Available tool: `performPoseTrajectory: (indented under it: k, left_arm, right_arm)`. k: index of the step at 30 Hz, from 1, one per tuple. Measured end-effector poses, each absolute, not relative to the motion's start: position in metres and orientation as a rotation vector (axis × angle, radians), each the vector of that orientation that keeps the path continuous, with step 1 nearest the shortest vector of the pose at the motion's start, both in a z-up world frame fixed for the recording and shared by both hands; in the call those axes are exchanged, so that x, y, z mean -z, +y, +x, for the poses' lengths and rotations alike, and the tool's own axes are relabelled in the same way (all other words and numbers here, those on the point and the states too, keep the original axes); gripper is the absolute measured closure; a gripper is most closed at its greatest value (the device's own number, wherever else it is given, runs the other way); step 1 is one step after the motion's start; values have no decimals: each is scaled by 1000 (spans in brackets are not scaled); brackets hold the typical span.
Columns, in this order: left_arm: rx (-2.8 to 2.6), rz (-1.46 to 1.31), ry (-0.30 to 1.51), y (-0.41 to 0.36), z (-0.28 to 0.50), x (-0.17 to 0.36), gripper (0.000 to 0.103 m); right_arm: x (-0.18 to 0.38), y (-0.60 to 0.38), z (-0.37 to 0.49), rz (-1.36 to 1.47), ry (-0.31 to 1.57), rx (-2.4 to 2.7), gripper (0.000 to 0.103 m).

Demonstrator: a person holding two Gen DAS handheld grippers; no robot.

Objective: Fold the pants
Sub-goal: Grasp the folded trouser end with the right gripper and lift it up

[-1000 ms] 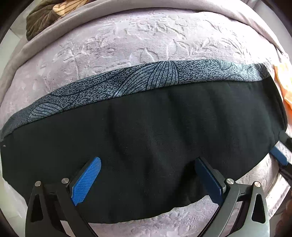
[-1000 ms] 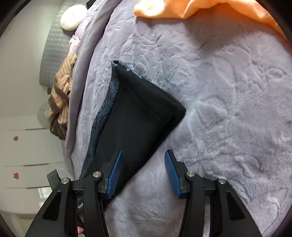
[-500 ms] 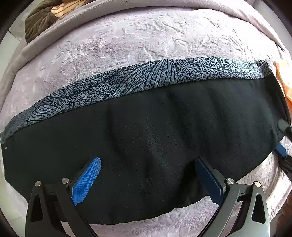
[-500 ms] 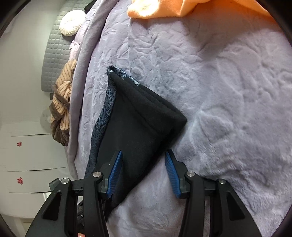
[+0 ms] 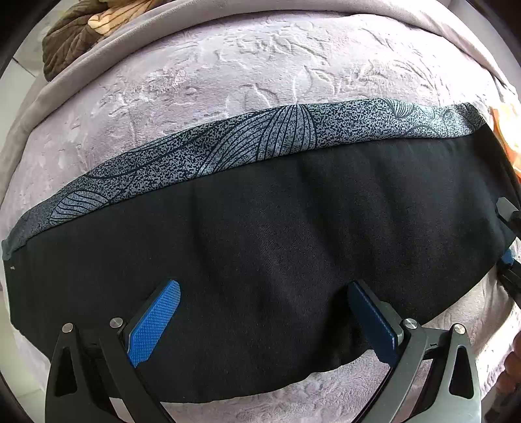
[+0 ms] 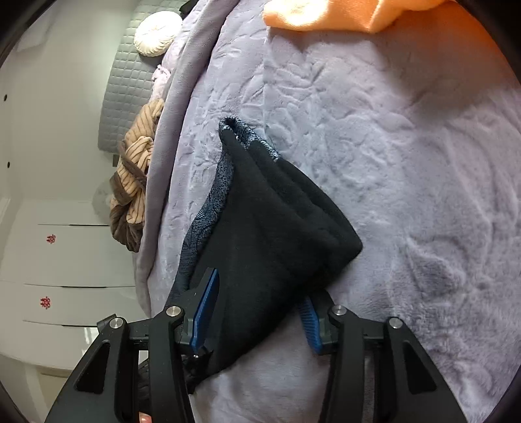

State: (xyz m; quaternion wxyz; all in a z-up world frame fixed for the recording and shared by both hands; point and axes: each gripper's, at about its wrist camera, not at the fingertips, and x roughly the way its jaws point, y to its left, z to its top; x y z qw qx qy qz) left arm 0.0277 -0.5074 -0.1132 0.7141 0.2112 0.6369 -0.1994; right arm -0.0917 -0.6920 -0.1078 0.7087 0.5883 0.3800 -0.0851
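Looking straight down from the left wrist view, the pants (image 5: 260, 234) lie flat in a long dark band across the lilac blanket (image 5: 260, 75), a grey leaf-print strip running along the far edge. The left gripper (image 5: 263, 309) hangs over the near half, jaws wide apart, both blue pads above the cloth and clamping nothing; whether the tips touch the fabric is hard to say. At far left a brown striped garment (image 5: 78, 29) is cut off by the frame, and at far right only a sliver of the other tool and an orange cloth (image 5: 504, 130) show.

Over to the right wrist view: a white cabinet (image 6: 58, 260) at left, then the striped garment hanging off the bed edge, then the pants end-on, rising to a folded tip. The right gripper (image 6: 257, 309) has the pants' corner between its half-open jaws; the right pad is mostly hidden behind the fabric, so a grip cannot be confirmed. The orange cloth is cropped at top.
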Motion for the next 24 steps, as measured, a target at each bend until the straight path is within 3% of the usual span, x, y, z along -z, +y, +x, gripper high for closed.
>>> performPoseTrajectory:
  k: [5,7,8,9,10,15,20,24]
  left_arm:
    - [446,468,1409,-509,28,112,0]
    - [451,459,1415,-509,30,108,2]
    - [451,454,1412,-508,32,105,15]
    - [448,450,1397,-507,33,97,31]
    - [450,450,1388,-507,33,91,35]
    - [475,434,1251,-511,39,65,36]
    - [466,474,1275,-526,36,111,35]
    - [470,499,1232,-526,32,114,35]
  right_arm:
    - [117,-698,-80,1353,835,182,54]
    - [119,-701,-76,1391,811,173,86]
    - [121,-702,-76,1421,780,152,89]
    - [120,-701,-77,1429,769,148,89]
    - [119,-701,-76,1425,768,144,89]
    - [112,-701,-75,1420,760,103,90]
    - [98,-699,-69,1403,722,44,90]
    - [89,-690,-59,1362,739,29,90]
